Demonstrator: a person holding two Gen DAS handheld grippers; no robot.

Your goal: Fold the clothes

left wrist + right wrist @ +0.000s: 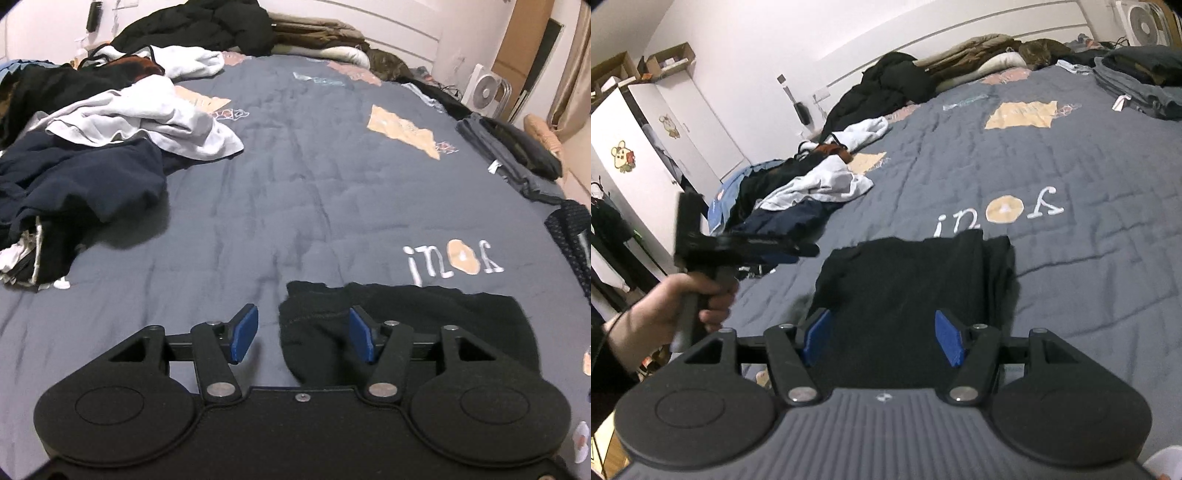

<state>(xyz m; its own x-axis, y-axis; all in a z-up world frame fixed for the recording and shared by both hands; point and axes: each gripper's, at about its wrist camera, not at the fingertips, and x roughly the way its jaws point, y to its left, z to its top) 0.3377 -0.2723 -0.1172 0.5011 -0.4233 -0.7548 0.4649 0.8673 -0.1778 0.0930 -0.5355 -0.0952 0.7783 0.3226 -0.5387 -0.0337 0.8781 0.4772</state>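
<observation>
We see a grey-blue quilt covering the bed, with a heap of unfolded clothes along its left side and a folded stack at the far right. A folded black garment lies flat at the near edge, below white lettering. The right gripper hangs over it, jaws apart, gripping nothing. The left gripper sits at the garment's left edge, its 2 jaws also apart and empty.
</observation>
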